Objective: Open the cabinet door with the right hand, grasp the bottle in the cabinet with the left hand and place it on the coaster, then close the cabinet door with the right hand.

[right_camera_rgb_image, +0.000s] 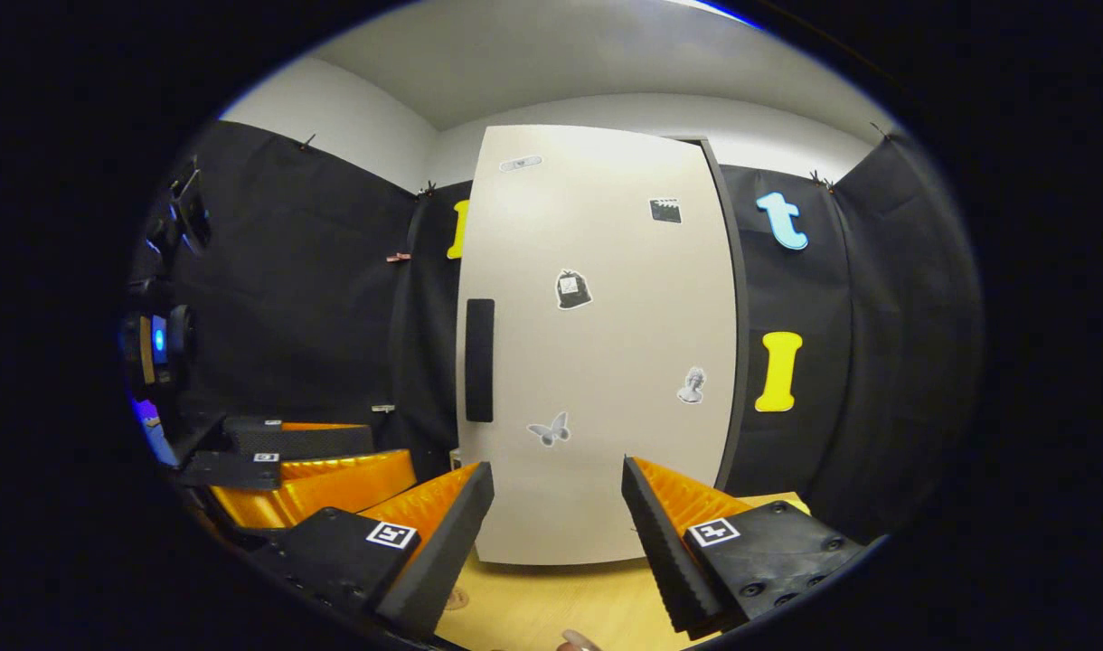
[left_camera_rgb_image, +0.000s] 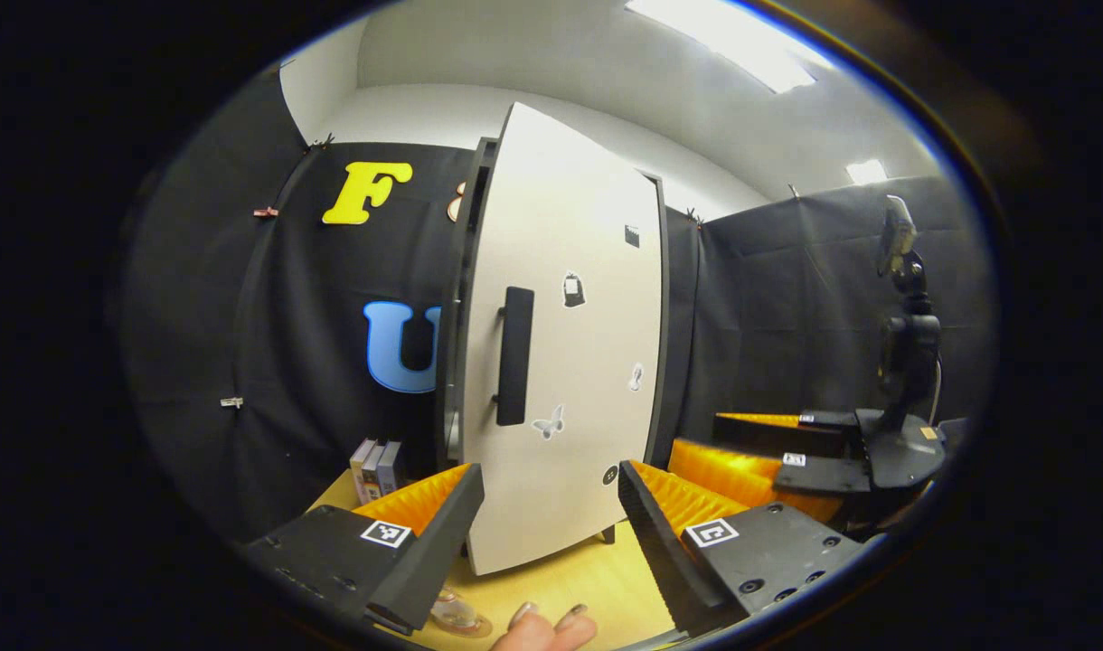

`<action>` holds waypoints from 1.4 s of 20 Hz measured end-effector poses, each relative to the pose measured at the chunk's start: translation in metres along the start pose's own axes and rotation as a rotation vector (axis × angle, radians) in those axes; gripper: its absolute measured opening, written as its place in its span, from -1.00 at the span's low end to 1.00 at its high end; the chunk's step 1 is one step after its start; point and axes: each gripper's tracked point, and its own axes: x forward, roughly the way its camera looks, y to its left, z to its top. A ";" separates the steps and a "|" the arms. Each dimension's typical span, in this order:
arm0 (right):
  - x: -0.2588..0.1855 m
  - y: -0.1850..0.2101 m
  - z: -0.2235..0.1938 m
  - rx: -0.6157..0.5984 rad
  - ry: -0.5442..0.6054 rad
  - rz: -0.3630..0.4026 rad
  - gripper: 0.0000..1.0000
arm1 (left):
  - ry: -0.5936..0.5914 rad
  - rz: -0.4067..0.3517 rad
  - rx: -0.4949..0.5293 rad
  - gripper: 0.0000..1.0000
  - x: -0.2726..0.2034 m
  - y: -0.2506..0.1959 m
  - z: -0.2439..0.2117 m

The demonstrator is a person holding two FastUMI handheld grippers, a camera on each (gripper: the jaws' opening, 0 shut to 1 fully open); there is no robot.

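Observation:
A tall cabinet stands on the wooden table, and its white door (right_camera_rgb_image: 606,362) looks closed, hiding the inside. The door has a black vertical handle (right_camera_rgb_image: 479,360) near its left edge and several small stickers. My right gripper (right_camera_rgb_image: 556,506) is open in front of the door's lower part, a short way off and right of the handle. In the left gripper view the door (left_camera_rgb_image: 570,362) and handle (left_camera_rgb_image: 513,355) appear at an angle. My left gripper (left_camera_rgb_image: 551,506) is open and holds nothing. A round coaster (left_camera_rgb_image: 461,619) lies on the table near its left finger.
The right gripper (left_camera_rgb_image: 768,457) appears at the right of the left gripper view, beside a black camera stand (left_camera_rgb_image: 909,362). Small books (left_camera_rgb_image: 376,466) stand left of the cabinet. A person's fingertips (left_camera_rgb_image: 544,628) rest at the table's near edge. Black cloth walls close in the booth.

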 end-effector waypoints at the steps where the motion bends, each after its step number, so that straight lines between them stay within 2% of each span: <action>1: -0.003 -0.007 0.002 -0.009 -0.009 -0.023 0.86 | -0.002 0.000 0.001 0.89 0.004 -0.003 0.001; 4: -0.011 -0.031 0.011 -0.075 -0.049 -0.119 0.93 | -0.015 -0.004 0.028 0.89 0.014 -0.018 0.004; 8: -0.016 -0.043 0.024 -0.033 -0.076 -0.144 0.94 | -0.015 0.013 0.033 0.89 0.021 -0.030 0.001; 11: -0.018 -0.052 0.031 -0.055 -0.097 -0.178 0.94 | -0.022 0.061 0.028 0.89 0.022 -0.027 0.003; 13: -0.018 -0.051 0.033 -0.089 -0.102 -0.182 0.95 | -0.024 0.096 0.037 0.96 0.024 -0.026 0.002; 14: -0.018 -0.049 0.034 -0.096 -0.108 -0.178 0.94 | -0.030 0.098 0.043 0.89 0.024 -0.027 0.003; 17: -0.016 -0.041 0.032 -0.074 -0.104 -0.145 0.94 | -0.047 0.096 0.067 0.89 0.020 -0.031 0.006; 21: -0.014 -0.045 0.030 -0.063 -0.086 -0.146 0.94 | -0.057 0.121 0.097 0.89 0.016 -0.030 0.009; 28: -0.014 -0.040 0.027 -0.058 -0.070 -0.149 0.94 | -0.064 0.151 0.072 0.89 0.006 -0.021 0.011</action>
